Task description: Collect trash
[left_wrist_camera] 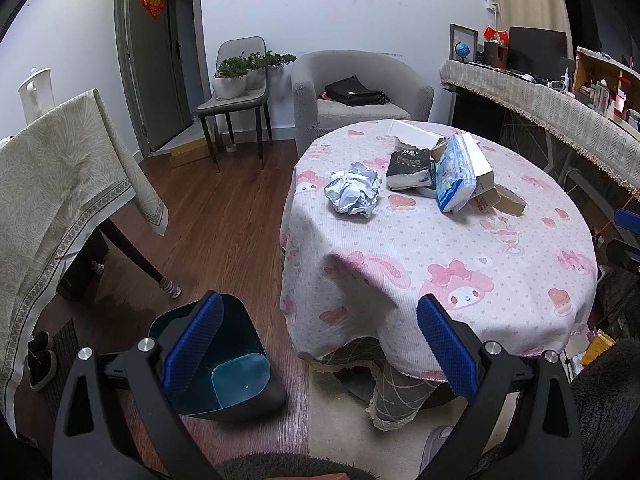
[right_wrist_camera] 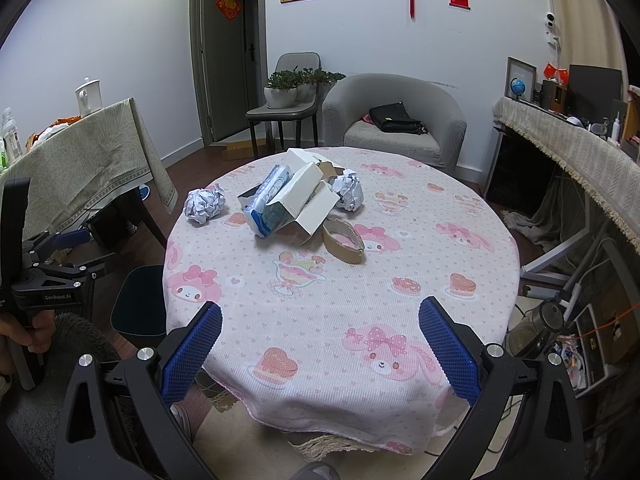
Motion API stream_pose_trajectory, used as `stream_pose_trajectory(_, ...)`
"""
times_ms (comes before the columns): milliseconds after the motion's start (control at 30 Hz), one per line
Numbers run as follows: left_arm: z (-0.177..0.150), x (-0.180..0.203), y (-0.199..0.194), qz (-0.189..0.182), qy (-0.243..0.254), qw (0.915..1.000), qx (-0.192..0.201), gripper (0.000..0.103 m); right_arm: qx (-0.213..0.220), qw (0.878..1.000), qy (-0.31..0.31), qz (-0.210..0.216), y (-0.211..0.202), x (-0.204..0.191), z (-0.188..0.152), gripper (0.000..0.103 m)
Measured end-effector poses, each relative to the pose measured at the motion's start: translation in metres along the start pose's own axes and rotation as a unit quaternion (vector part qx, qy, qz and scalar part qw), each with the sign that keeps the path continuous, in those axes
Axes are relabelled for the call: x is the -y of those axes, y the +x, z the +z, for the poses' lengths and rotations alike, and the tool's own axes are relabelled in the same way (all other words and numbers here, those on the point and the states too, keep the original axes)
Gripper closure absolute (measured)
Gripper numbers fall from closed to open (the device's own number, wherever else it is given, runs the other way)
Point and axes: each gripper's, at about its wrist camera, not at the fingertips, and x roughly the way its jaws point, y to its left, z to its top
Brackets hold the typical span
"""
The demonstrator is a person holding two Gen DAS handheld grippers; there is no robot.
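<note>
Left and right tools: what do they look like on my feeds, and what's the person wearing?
Both the left tool and right tool have black angular frames with silver bolts and blue textured finger pads. The right wrist view shows white "GenRobot.AI" lettering on the left tool's black body. The sleeve is dark grey and fuzzy.

The room is lit evenly by cool, soft indoor light whose source is not seen. The wall [right_wrist_camera: 400, 52] is rendered bluish-white without glare. Soft shadow is cast under the bench [left_wrist_camera: 420, 240] onto the floor [left_wrist_camera: 224, 216]. Straight lines are bowed strongly toward the edges, and the corners are vignetted black. Focus is held sharp throughout.
</note>
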Motion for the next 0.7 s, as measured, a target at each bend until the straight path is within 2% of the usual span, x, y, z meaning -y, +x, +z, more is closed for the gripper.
stream_pose_trajectory(100, 0.001, -0.004, 0.001, -0.004, -0.005, 1.0, -0.005, 0.004, -0.003, 1.0, -0.013, -0.006, 0.002, 0.001, -0.002, 0.003)
stream_pose_trajectory(267, 0.005, -0.01, -0.007, -0.011, -0.002, 0.9999, 0.01, 0.005, 0.0, 0.999, -0.033, -0.016, -0.001, -0.007, -0.002, 0.003)
stream_pose_trajectory(467, 0.014, -0.01, -0.014, -0.025, 0.014, 0.9992, 0.027, 0.006, 0.012, 1.0, -0.015, -0.003, -0.008, -0.006, 0.004, 0.006)
stream_pose_trajectory(600, 0.019, -0.011, -0.013, -0.043, 0.016, 0.9983, 0.035, 0.013, 0.017, 0.999, -0.027, -0.002, -0.007, -0.014, 0.008, 0.008)
stream_pose_trajectory(700, 0.023, -0.011, -0.011, -0.053, 0.019, 0.9975, 0.042, 0.013, 0.017, 0.999, -0.035, 0.004, -0.003, -0.017, 0.011, 0.009)
